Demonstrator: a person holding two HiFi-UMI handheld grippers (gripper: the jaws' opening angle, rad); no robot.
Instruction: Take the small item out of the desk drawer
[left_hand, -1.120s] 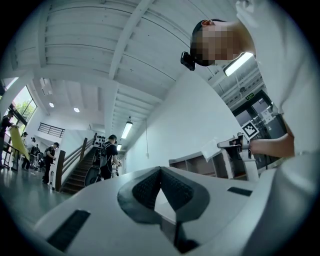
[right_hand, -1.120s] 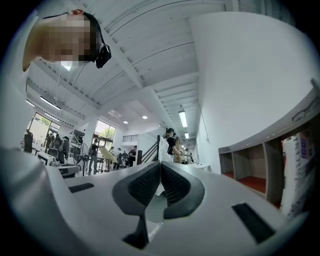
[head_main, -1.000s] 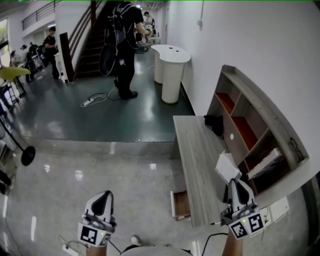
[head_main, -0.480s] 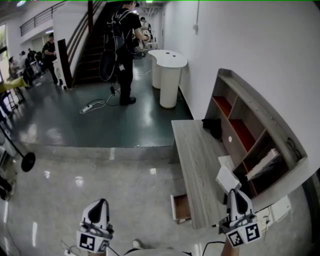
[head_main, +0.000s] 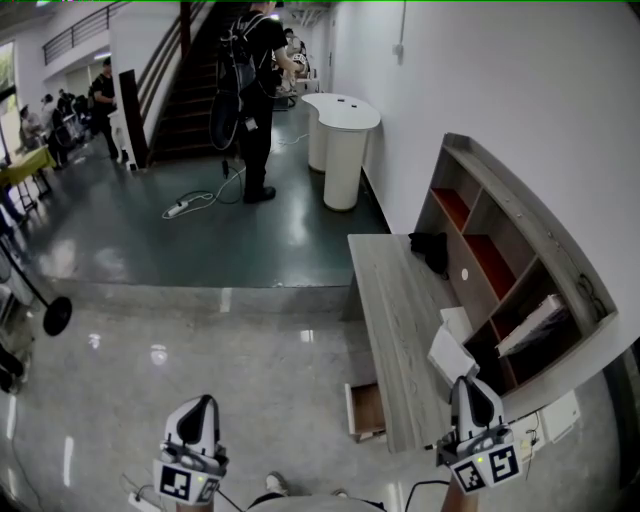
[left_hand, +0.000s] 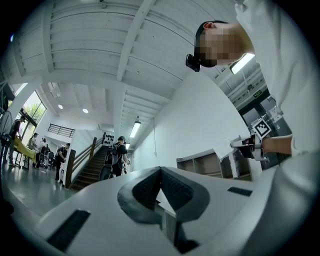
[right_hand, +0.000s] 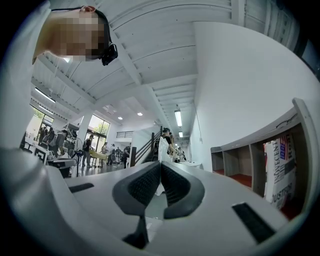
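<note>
Nearest, low in the head view, the left gripper (head_main: 202, 408): shut, pads tip to tip, nothing between them, held out over the pale floor (head_main: 150, 330) and well apart from the furniture. To its right, the right gripper (head_main: 470, 385), raised over the near end of the desk (head_main: 395, 290), jaws almost fully closed and, by the look of it, clamped on the small white item (head_main: 450, 352), a thin flat piece sticking out ahead of the tips. Just below and left of that, under the desk's edge, the drawer (head_main: 362, 408), pulled out, its wooden inside in view and seemingly bare, though seen only in part. Judging from this: opening done, picking done, item lifted clear of the drawer and now above the desk rather than inside. Left to do, probably: setting the item down somewhere on the desk, letting go, and perhaps pushing the drawer closed, a job open to the idle left gripper. Further along the desk, a second white thing (head_main: 458, 322) lying flat, then a black bundle (head_main: 430, 245) by the shelf unit (head_main: 500, 250). Beyond, two white round stands (head_main: 345, 125), a cable (head_main: 195, 200) on the darker floor, and a person with a backpack (head_main: 250, 80) at the foot of the stairs (head_main: 180, 100).
</note>
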